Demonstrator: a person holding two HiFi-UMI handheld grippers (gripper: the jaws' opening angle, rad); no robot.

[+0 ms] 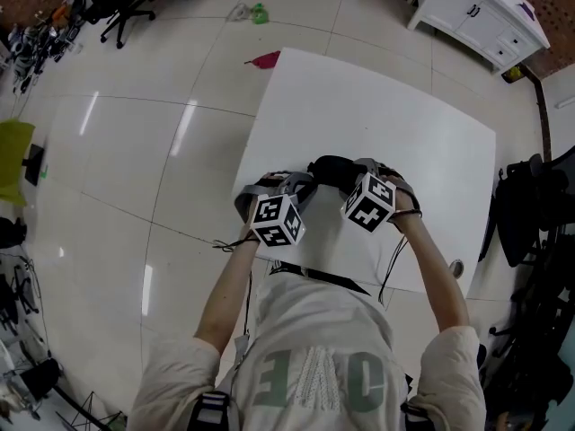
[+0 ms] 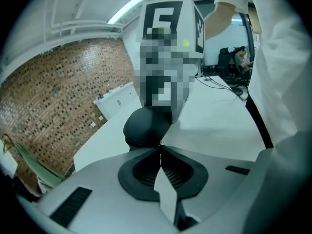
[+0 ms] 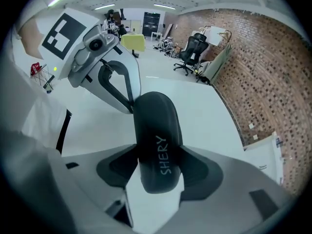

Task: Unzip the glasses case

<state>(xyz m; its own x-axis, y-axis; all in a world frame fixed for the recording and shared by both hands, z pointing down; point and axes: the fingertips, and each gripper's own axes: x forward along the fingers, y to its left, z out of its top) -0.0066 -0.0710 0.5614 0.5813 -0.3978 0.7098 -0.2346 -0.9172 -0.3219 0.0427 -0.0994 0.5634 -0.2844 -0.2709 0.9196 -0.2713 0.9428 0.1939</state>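
Note:
A black oval glasses case [image 1: 331,171] with "SHERY" printed on it is held above the near part of the white table [image 1: 377,106]. My right gripper [image 3: 160,169] is shut on the case [image 3: 158,140], one pad on each long side. In the left gripper view my left gripper [image 2: 160,150] is shut, its tips meeting at the seam on the end of the case [image 2: 146,126], where a small zipper pull looks pinched. In the head view the left gripper [image 1: 301,187] and the right gripper [image 1: 359,176] face each other with the case between them.
The table's near edge lies just in front of the person's body [image 1: 314,348]. On the floor are a white cabinet [image 1: 476,12] at the far right, an office chair [image 1: 117,3] at the far left, a pink scrap [image 1: 265,59] and dark gear [image 1: 530,214] at the right.

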